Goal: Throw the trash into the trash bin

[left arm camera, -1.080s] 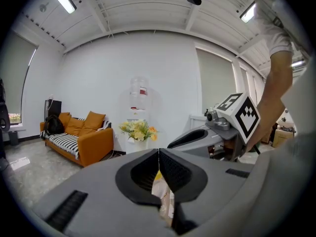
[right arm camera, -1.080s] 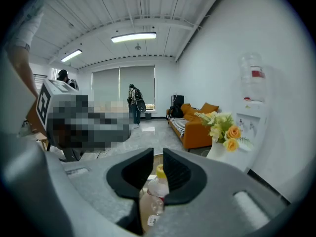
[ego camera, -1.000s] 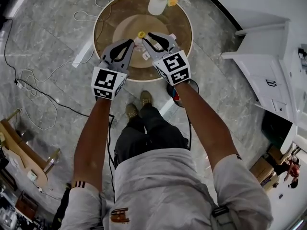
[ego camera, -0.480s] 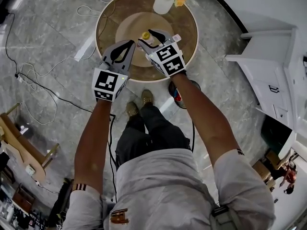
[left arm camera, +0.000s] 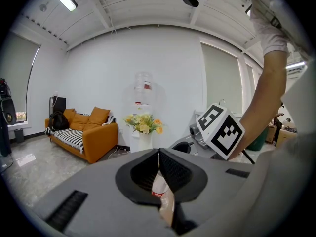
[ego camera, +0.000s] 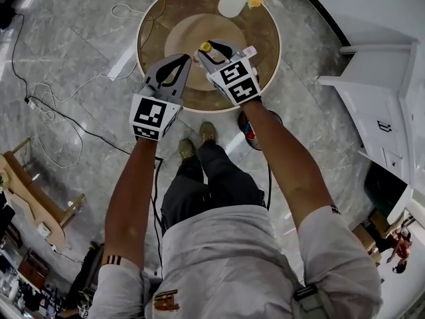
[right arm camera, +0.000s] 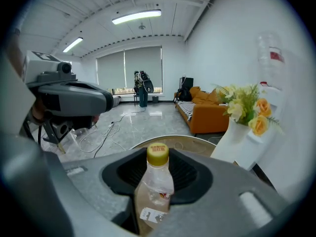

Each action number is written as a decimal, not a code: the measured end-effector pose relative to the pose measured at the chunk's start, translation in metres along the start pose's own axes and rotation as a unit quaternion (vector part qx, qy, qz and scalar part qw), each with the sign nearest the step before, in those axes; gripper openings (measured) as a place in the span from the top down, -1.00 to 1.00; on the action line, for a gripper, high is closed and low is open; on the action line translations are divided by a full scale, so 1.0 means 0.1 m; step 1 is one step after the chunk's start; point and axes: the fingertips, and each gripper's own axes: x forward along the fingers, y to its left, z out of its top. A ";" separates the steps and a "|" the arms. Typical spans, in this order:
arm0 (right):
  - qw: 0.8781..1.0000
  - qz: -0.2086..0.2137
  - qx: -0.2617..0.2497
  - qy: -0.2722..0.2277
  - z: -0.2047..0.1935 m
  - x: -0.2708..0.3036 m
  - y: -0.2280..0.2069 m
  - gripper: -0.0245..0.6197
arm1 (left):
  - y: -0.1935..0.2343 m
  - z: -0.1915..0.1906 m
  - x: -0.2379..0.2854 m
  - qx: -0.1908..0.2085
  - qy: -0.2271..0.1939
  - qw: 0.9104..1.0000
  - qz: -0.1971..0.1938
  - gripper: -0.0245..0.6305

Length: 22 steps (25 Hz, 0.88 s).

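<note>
A small clear plastic bottle (right arm camera: 157, 181) with a yellow cap (ego camera: 206, 46) stands on the round wooden table (ego camera: 259, 52). My right gripper (ego camera: 214, 50) reaches over the table's near half. Its jaws have just been closing with the bottle between them, and the pads lie against its sides. My left gripper (ego camera: 180, 62) hovers just left of it at the table's near edge. In the left gripper view it (left arm camera: 159, 154) is shut on a crumpled clear wrapper (left arm camera: 162, 194) with a red label. A dark-rimmed bin (ego camera: 247, 130) sits on the floor under my right forearm.
A white vase of yellow flowers (ego camera: 234, 4) stands at the table's far edge. Cables (ego camera: 66, 118) trail over the marble floor at left. A white cabinet (ego camera: 378, 105) is at right and an orange sofa (left arm camera: 86, 137) stands beyond the table.
My right gripper has dropped toward the table and now straddles the bottle. The left gripper has hardly moved.
</note>
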 end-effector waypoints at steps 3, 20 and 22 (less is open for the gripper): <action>1.000 -0.003 -0.005 -0.013 0.08 -0.06 0.00 0.51 | 0.01 0.04 -0.02 -0.001 -0.006 1.000 0.003 0.92; 0.988 -0.123 0.020 -0.094 0.35 -1.31 0.16 0.51 | -0.70 0.34 -0.26 0.024 -0.055 0.995 -0.085 0.92; 0.984 -0.143 0.032 -0.098 0.26 -1.54 0.17 0.51 | -0.91 0.35 -0.26 0.029 -0.057 0.992 -0.108 0.92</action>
